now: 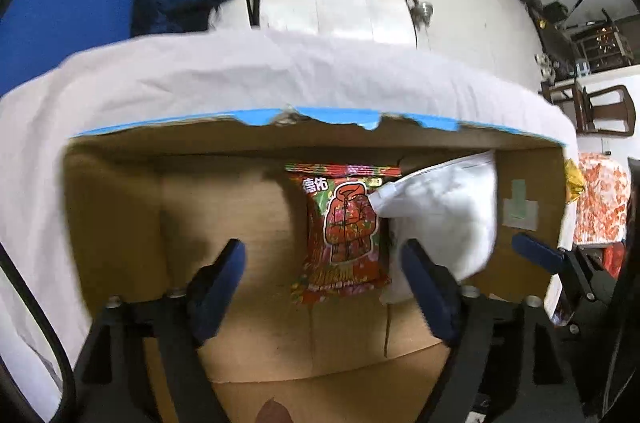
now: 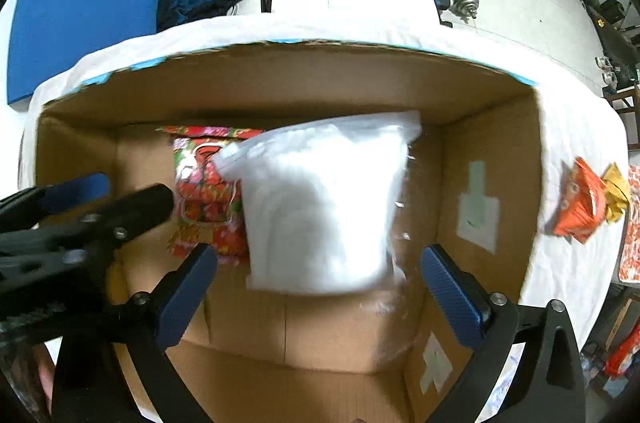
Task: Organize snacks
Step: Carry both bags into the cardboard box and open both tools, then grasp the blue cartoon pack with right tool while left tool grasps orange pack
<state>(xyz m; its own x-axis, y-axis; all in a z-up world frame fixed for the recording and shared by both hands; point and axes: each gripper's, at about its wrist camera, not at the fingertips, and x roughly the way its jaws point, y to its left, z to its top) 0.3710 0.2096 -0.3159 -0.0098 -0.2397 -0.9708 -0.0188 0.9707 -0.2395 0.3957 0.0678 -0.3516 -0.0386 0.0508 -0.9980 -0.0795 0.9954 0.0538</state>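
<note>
Nearest the lens, blue-padded fingers: left gripper [image 1: 322, 287] spread wide with nothing between the pads, poised above the cardboard box [image 2: 488, 127]. Right gripper [image 2: 318, 295] likewise spread at full width, empty, aimed straight down into the same box.

Left to right inside the box: bare cardboard floor along the left wall; then a red snack packet [image 1: 344, 231] printed with a coat figure, lying flat near the middle against the far wall; then a white pouch [image 2: 324, 207] overlapping the packet's right edge, tilted, blurred in the right wrist view, so cannot tell whether settled or dropping. Right of the pouch, bare box wall with pale tape patches.

Outside the box, beyond its right wall on the white cloth [image 1: 200, 75]: an orange snack bag [image 2: 580, 203] with a yellow packet [image 2: 616, 191] touching it, plus something orange-patterned at the frame edge.

Judged roughly midway: two items boxed, at least two waiting on the cloth. Plenty of room left on the box's left side for them.
</note>
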